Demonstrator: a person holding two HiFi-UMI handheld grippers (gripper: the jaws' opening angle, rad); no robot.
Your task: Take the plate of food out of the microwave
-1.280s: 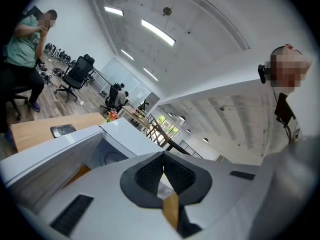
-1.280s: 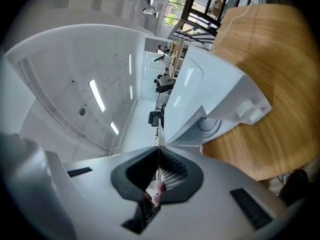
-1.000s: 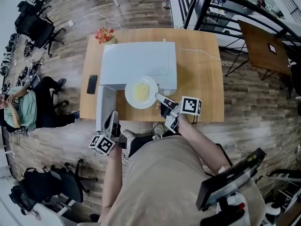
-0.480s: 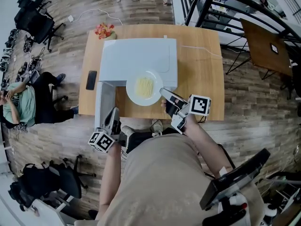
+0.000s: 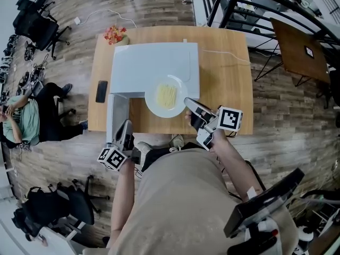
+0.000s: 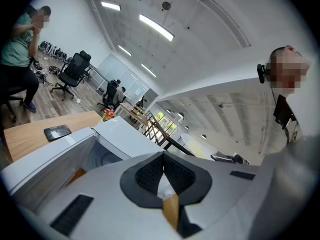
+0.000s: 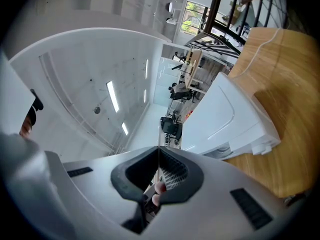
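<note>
A white plate (image 5: 155,106) with yellow food (image 5: 167,95) hangs in the air in front of the white microwave (image 5: 154,62) and covers part of its front edge in the head view. My right gripper (image 5: 187,104) is shut on the plate's near right rim. In the right gripper view the plate (image 7: 159,144) shows only as a thin edge-on line running into the right gripper (image 7: 159,171). The microwave door (image 5: 118,113) stands open toward me on the left. My left gripper (image 5: 126,125) is shut beside the door's outer end; the left gripper (image 6: 163,176) has nothing visible between its pads.
The microwave stands on a wooden table (image 5: 223,78), with bare wood to its right. A black phone (image 5: 101,91) lies left of the microwave and flowers (image 5: 115,35) stand at the back left corner. A seated person (image 5: 21,121) is at the far left.
The right gripper has lifted the plate and carried it slightly right, so it now overlaps the microwave's front edge more. The left gripper has stayed by the door.
</note>
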